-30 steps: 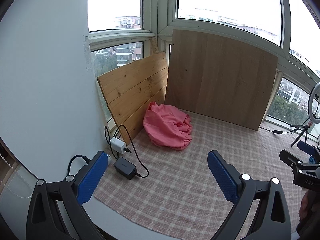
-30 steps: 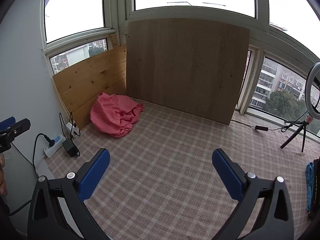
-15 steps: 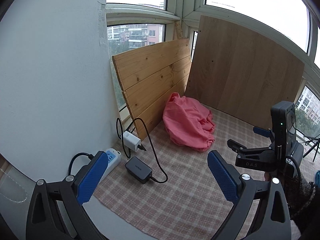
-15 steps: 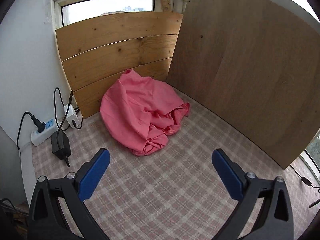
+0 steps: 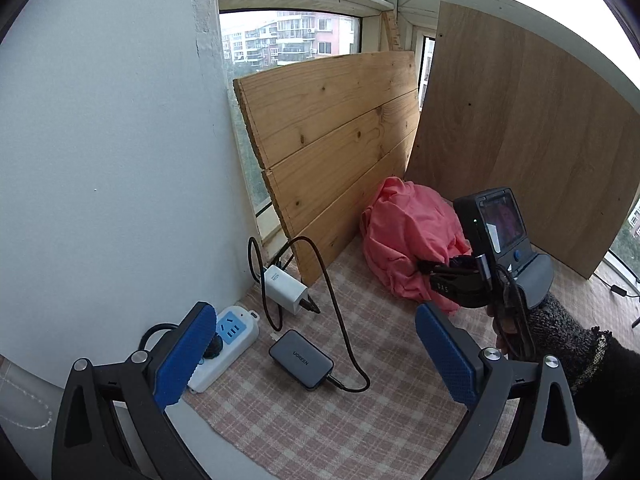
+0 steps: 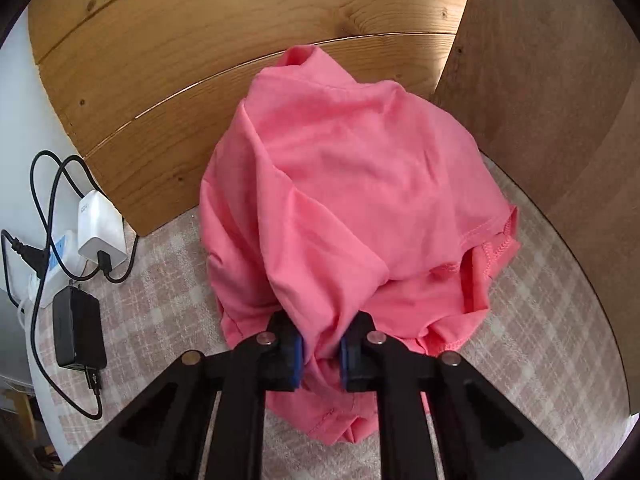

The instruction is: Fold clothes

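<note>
A crumpled pink garment (image 6: 352,184) lies heaped on the checked cloth (image 6: 540,320), in the corner where two wooden boards meet. My right gripper (image 6: 321,354) is at the heap's near edge. Its jaws are closing, and a bunched fold of the pink fabric is pinched between the blue pads (image 6: 297,354). In the left wrist view the same garment (image 5: 408,232) sits at the back, with the right gripper (image 5: 424,268) dug into its front side. My left gripper (image 5: 316,352) hangs wide open over the cloth's left end, nothing between its fingers.
A pine plank board (image 5: 332,128) and a darker board (image 5: 520,128) lean against the windows. A white power strip (image 5: 228,340), a white charger (image 5: 282,286) and a grey charger (image 5: 301,358) with black cables lie at the left. A knit sleeve (image 5: 568,344) reaches in from the right.
The right gripper dropped forward onto the pink garment, and its jaws went from wide open to pinched on the fabric. The left gripper moved down and closer to the chargers, still open.
</note>
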Motion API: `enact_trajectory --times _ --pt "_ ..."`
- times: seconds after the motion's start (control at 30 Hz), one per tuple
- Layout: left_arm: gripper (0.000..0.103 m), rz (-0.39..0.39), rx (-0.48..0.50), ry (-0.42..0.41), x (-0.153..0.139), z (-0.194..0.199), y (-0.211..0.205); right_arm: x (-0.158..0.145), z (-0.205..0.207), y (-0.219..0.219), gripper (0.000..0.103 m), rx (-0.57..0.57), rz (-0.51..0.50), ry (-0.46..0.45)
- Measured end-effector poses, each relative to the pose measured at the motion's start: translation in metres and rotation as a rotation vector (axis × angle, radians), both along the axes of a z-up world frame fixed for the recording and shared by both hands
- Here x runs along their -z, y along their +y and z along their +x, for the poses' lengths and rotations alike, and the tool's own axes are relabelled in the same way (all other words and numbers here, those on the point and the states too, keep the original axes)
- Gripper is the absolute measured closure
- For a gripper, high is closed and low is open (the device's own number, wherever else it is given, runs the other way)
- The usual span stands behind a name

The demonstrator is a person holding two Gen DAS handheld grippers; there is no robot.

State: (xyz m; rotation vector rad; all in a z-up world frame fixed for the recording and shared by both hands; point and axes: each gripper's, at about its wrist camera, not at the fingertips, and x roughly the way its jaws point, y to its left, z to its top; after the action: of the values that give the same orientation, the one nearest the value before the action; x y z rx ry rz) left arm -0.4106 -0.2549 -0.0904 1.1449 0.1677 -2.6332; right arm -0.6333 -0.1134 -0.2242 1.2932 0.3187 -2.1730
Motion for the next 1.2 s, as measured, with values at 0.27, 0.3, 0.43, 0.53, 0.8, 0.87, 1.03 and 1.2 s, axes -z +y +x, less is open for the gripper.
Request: enact_trajectory --times 0.27,0.3,0.43,0.53,0.8,0.87,1.03,1.2 --pt "0.003 0.011 0.072 0.041 -0.012 0.014 -0.003 -0.157 0.097 0.145 0.1 0.113 -0.131 0.16" --pt "0.003 0.01 0.097 0.043 -0.013 0.015 0.001 -0.176 0.117 0.173 0.1 0.155 -0.117 0.195" --pt "0.003 -0.005 0.217 0.021 -0.007 0.012 0.028 -0.201 0.183 0.304 0.1 0.462 0.037 0.23" --pt "0.003 0.007 0.312 -0.033 0.008 -0.002 0.059 -0.172 0.217 0.4 0.1 0.773 0.271 0.184" --pt "0.003 0.035 0.606 -0.171 0.053 -0.031 0.2 -0.087 0.266 0.48 0.055 0.936 0.232 -0.016" --pt "0.003 0.055 0.699 -0.212 0.062 -0.037 0.249 -0.073 0.263 0.48 0.045 0.902 0.266 -0.002" --pt "0.003 -0.045 0.794 -0.29 0.096 -0.063 0.358 -0.026 0.235 0.513 0.038 0.908 0.215 -0.089" --pt "0.05 -0.185 0.792 -0.381 0.142 -0.086 0.404 0.02 0.21 0.521 0.038 0.869 0.204 -0.172"
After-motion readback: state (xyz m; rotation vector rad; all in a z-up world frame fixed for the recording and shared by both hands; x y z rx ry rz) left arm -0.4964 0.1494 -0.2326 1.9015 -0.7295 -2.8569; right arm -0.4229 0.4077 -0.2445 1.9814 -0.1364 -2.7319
